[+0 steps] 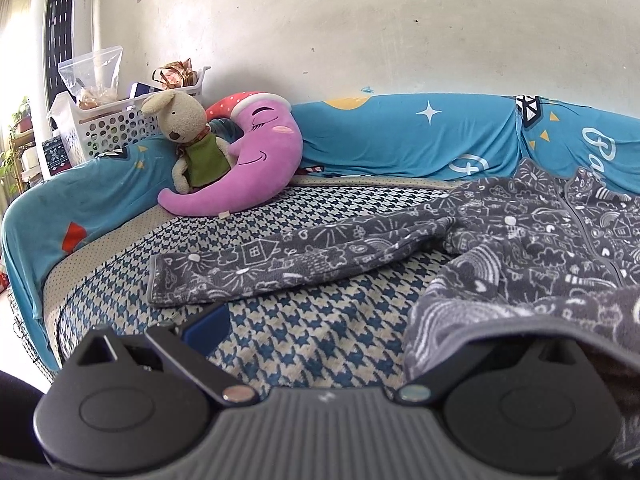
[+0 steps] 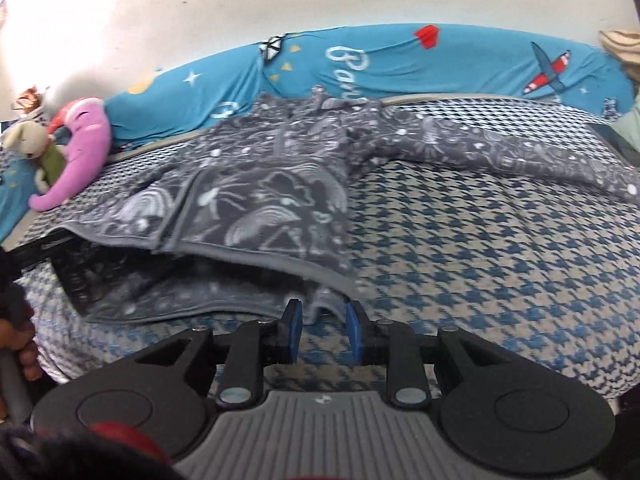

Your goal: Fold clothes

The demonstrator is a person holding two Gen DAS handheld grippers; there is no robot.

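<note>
A grey fleece jacket with white doodle print and a front zip lies spread on the houndstooth bed cover. One sleeve stretches left, the other stretches right. My left gripper stands wide open. Its left blue pad is bare, and the jacket hem drapes over its right finger and hides it. In the right wrist view the hem is lifted off the bed at the left. My right gripper is open, with a corner of the hem between its blue pads, which do not press on it.
A pink moon pillow and a rabbit plush lean in the back left corner. A blue padded surround rims the bed. Behind it stand a white basket and a tall air conditioner. A hand shows at the left.
</note>
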